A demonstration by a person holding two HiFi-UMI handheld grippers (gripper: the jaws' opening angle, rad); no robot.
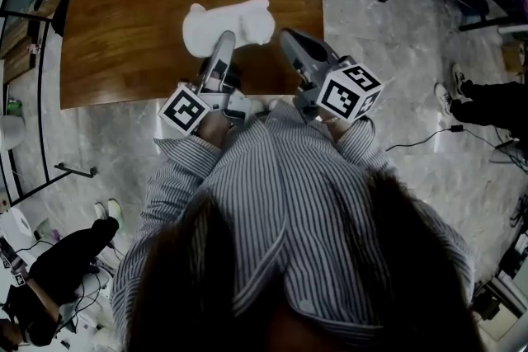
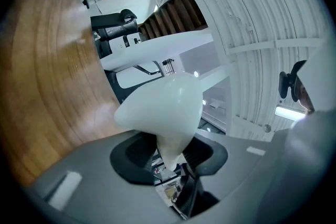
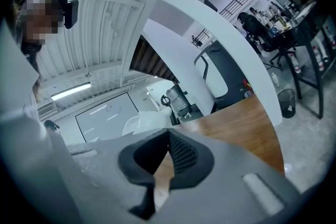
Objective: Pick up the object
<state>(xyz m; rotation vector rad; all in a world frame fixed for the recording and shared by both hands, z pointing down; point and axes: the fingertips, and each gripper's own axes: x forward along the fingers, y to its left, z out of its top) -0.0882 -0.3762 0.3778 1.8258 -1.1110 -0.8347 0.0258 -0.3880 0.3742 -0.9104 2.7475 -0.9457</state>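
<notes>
A brown wooden desk (image 1: 124,21) stands on a pale grey floor (image 1: 388,53). My left hand-held gripper (image 1: 224,41) is clamped on the object (image 1: 227,22), a smooth, glossy white lump with rounded lobes. Its narrow end is pinched between the jaws, over the desk's near middle. My right hand-held gripper (image 1: 290,41), just beside it, has its jaws together on nothing.

- I stand in a big open lab or office hall, at a wooden table (image 1: 124,29).
- Cables (image 1: 452,129) trail over the grey stone floor (image 1: 388,53) near me.
- Desks with gear (image 3: 278,13) and a staircase (image 2: 173,13) stand beyond.
</notes>
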